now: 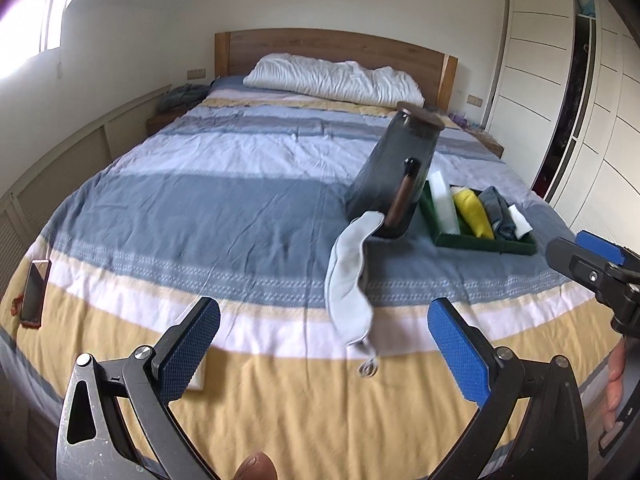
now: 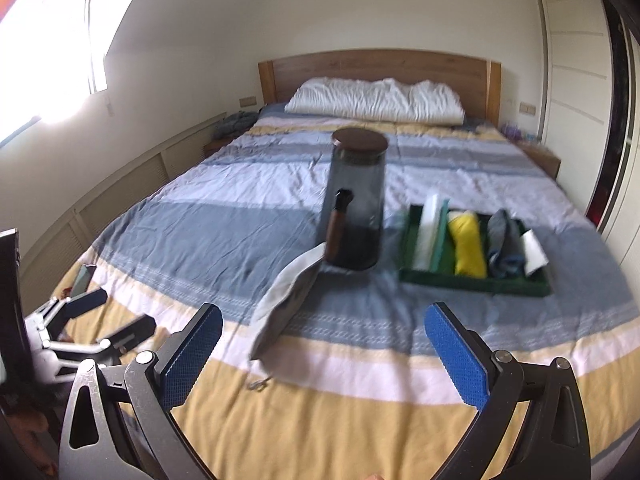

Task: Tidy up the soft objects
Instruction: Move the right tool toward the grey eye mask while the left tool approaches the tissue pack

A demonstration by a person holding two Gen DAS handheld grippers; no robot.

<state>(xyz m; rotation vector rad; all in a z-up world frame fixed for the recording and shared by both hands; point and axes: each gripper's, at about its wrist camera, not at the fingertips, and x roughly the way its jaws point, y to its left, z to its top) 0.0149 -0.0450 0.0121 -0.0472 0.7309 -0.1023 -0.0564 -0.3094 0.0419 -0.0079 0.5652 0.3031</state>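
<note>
No brand, label or writing can be read on anything in either view. The left gripper (image 1: 324, 344) hangs over the foot of the bed (image 1: 208, 200) with its blue-padded jaws spread wide and nothing between them, tilted down toward the yellow band of the striped cover; a fingertip (image 1: 256, 467) shows at the bottom edge behind it. The right gripper (image 2: 324, 352) is posed much the same, jaws wide apart and empty, aimed forward and downward over the bed's near edge, and its tip appears at the right edge of the left wrist view. The pale grey eye mask (image 1: 348, 276) lies limp on the cover just ahead of both grippers, its far end touching the base of a dark translucent jar (image 1: 396, 168) with a brown lid; its cord trails toward the foot of the bed. A brown-handled tool (image 1: 404, 196) leans against the jar. Just to the right of the jar sits a green tray (image 1: 484, 242) holding rolled soft items: a white one (image 1: 444, 200), a yellow one (image 1: 474, 210), a grey-blue one (image 1: 498, 212) and a small white one (image 1: 520, 216). A phone (image 1: 35, 288) lies at the bed's left edge, and a white pillow (image 1: 332, 78) rests against the wooden headboard (image 1: 320, 46).
</note>
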